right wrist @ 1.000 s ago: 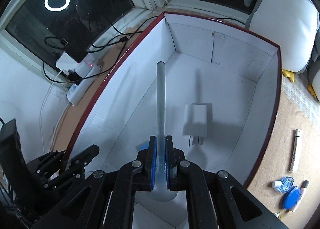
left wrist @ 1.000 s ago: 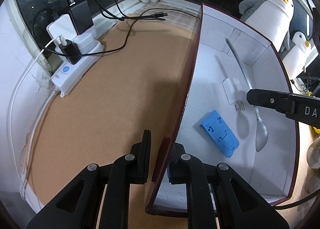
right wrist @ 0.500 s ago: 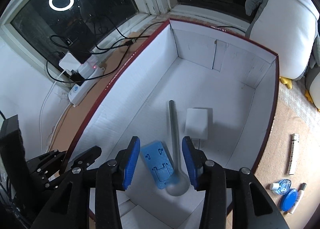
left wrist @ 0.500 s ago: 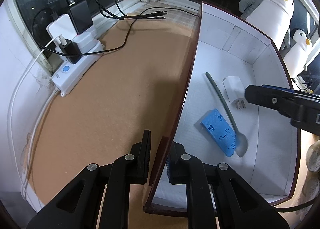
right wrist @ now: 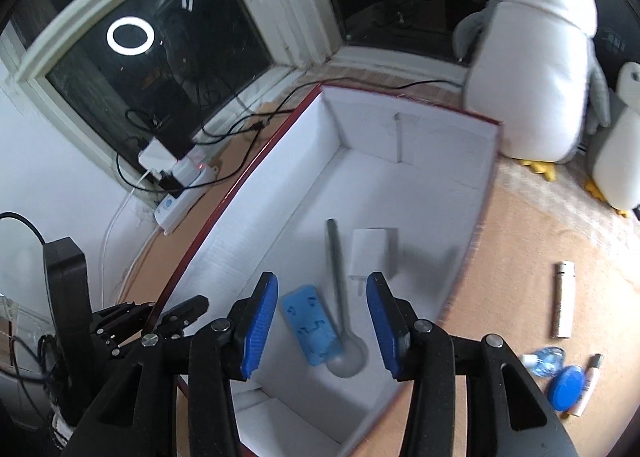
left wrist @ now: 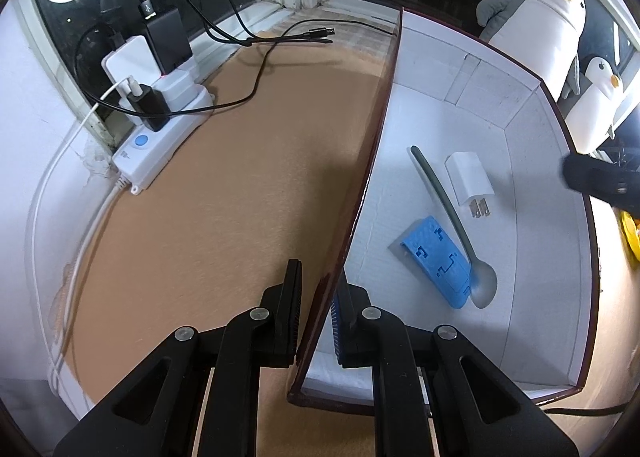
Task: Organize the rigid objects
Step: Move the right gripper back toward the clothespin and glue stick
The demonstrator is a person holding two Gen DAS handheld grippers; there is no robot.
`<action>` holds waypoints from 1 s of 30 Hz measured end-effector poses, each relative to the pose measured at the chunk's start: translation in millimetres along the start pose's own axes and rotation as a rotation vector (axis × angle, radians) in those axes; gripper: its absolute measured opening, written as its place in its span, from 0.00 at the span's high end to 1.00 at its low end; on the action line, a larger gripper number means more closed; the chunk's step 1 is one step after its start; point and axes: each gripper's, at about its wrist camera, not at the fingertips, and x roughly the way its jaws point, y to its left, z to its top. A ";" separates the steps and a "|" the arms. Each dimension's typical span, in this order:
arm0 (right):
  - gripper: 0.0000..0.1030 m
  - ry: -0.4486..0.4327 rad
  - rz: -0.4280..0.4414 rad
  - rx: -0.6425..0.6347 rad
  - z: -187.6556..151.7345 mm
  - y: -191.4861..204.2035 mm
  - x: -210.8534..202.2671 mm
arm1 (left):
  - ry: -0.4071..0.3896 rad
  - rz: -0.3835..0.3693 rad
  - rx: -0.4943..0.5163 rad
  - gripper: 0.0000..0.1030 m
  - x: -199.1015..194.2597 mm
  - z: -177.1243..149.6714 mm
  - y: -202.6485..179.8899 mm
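A white box with a dark red rim (left wrist: 372, 161) (right wrist: 486, 193) stands on the tan mat. In it lie a metal spoon (left wrist: 452, 217) (right wrist: 338, 289), a blue plastic piece (left wrist: 438, 261) (right wrist: 312, 323) and a white charger plug (left wrist: 468, 179) (right wrist: 370, 253). My left gripper (left wrist: 316, 321) is shut on the box's left wall near its front corner. My right gripper (right wrist: 322, 327) is open and empty, held above the box over the spoon and blue piece.
A white power strip (left wrist: 160, 137) with adapters and black cables (left wrist: 256, 85) lies by the window at left. Two plush penguins (right wrist: 536, 57) stand behind the box. A pale tube (right wrist: 562, 303), a blue cap (right wrist: 566, 381) and small items lie on the mat at right.
My right gripper opened and let go of the spoon, which now lies in the box beside the blue piece. The gripper then rose and pulled back. The left gripper stayed put.
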 end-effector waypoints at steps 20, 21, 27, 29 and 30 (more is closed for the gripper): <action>0.52 -0.048 -0.265 0.273 -77.0 -178.2 -100.5 | -0.003 0.036 -0.015 0.89 -9.8 -2.8 -0.7; 0.52 -0.039 -0.274 0.286 -82.1 -185.0 -99.1 | -0.003 0.036 -0.015 0.89 -9.9 -3.0 -0.9; 0.53 0.027 -0.258 0.351 -108.0 -223.1 -82.3 | -0.004 0.042 -0.013 0.89 -10.8 -4.1 -1.6; 0.53 0.036 -0.235 0.351 -112.6 -227.6 -77.7 | -0.003 0.041 -0.014 0.89 -10.8 -4.1 -1.7; 0.53 0.042 -0.227 0.348 -113.9 -228.6 -76.1 | -0.003 0.040 -0.014 0.89 -10.8 -4.2 -1.8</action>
